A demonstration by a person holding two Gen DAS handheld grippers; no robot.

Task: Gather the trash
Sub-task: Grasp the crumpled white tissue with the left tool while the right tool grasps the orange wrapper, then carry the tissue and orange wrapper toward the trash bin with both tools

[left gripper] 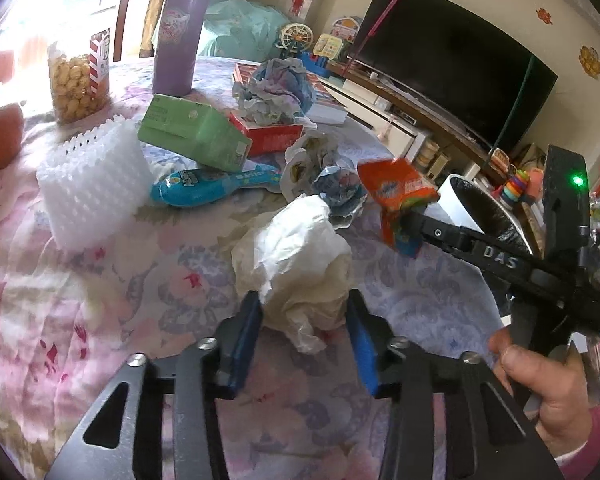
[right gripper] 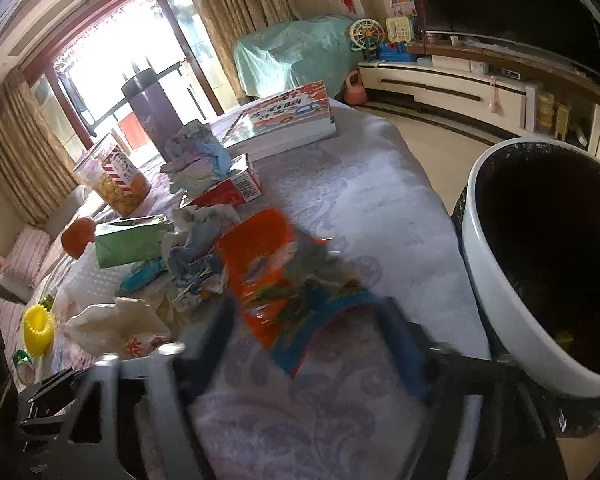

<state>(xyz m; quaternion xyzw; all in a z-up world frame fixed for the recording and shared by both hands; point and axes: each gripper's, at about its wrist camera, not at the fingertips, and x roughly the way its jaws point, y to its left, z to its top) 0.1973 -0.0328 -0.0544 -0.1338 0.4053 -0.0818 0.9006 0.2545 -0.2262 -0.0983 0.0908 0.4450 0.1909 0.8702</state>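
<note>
Crumpled white tissue wad (left gripper: 296,264) pinched by left gripper (left gripper: 304,344); glossy orange wrapper (right gripper: 276,272) clamped in right gripper (right gripper: 312,344).

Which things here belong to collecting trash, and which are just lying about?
Belong to the job:
crumpled white paper
orange wrapper
crumpled printed wrapper
white bin

Just lying about:
purple flask
snack jar
book
orange fruit

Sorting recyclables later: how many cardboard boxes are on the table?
2: a green box lying tipped mid-table, and a red box right beside it, stuffed with crumpled paper. Others may be hidden under clutter.
</note>
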